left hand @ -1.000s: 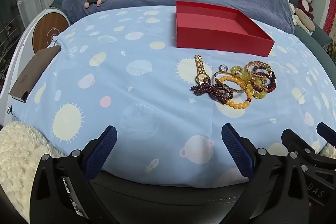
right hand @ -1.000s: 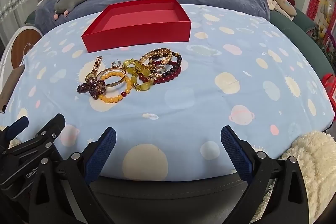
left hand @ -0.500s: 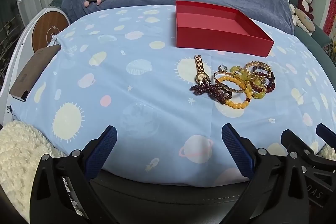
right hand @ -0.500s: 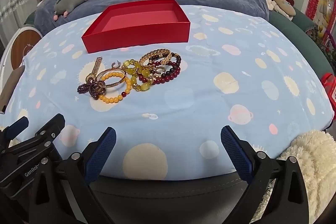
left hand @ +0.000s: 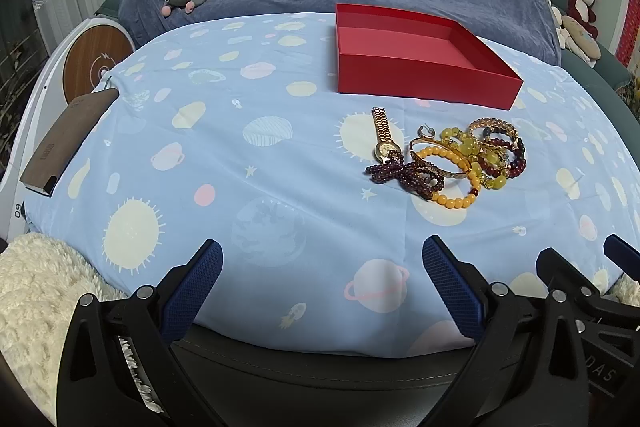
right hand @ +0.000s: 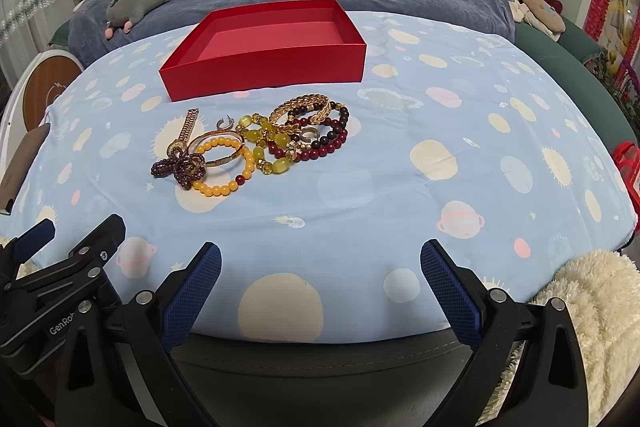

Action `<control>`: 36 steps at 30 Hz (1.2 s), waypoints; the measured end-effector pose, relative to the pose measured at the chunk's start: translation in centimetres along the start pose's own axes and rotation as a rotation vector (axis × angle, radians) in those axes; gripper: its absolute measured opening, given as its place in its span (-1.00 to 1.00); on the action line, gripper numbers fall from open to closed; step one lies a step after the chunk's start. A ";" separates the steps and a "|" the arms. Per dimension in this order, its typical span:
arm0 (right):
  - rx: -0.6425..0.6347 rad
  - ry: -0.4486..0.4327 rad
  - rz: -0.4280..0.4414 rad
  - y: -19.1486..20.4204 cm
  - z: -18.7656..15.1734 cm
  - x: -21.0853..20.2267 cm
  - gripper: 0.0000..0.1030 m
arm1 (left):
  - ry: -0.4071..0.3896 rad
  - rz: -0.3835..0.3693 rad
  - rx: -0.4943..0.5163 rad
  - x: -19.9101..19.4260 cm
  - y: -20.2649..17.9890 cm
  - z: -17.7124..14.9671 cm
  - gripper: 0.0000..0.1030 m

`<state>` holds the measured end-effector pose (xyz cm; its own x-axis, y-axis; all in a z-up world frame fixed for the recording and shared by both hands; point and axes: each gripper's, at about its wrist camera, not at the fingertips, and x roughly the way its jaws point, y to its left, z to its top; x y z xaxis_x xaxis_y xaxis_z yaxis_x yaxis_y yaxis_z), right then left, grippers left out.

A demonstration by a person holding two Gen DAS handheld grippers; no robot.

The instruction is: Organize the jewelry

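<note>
Jewelry, a tangled heap of beaded bracelets and a gold watch, lay on the planet-print blue cloth, just near of the empty red cardboard tray, apparently its destination. Left gripper and right gripper hovered spread, empty, well short of the heap.

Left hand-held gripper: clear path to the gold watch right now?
Probably yes. The left hand-held gripper is open and empty, with only bare sheet between it and the watch. One snag: purple beads lie across the watch's near end.

Even, soft indoor light — faint shadows, no glare; sharp centre, strong fisheye bending, dark vignetted corners.
</note>
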<state>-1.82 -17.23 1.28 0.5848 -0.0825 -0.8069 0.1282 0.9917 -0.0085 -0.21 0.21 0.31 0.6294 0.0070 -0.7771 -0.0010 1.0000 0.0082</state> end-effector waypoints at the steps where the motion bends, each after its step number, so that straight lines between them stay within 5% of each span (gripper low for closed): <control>1: 0.000 0.000 -0.001 0.0 0.0 0.0 0.87 | 0.000 0.000 0.000 0.0 0.0 0.0 0.86; 36: 0.006 -0.002 -0.002 -0.2 0.0 0.1 0.87 | -0.001 0.007 0.011 -0.1 -0.2 -0.1 0.86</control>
<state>-1.76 -17.42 1.23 0.5859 -0.0846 -0.8059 0.1344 0.9909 -0.0063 -0.35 0.03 0.34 0.6299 0.0138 -0.7765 0.0035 0.9998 0.0206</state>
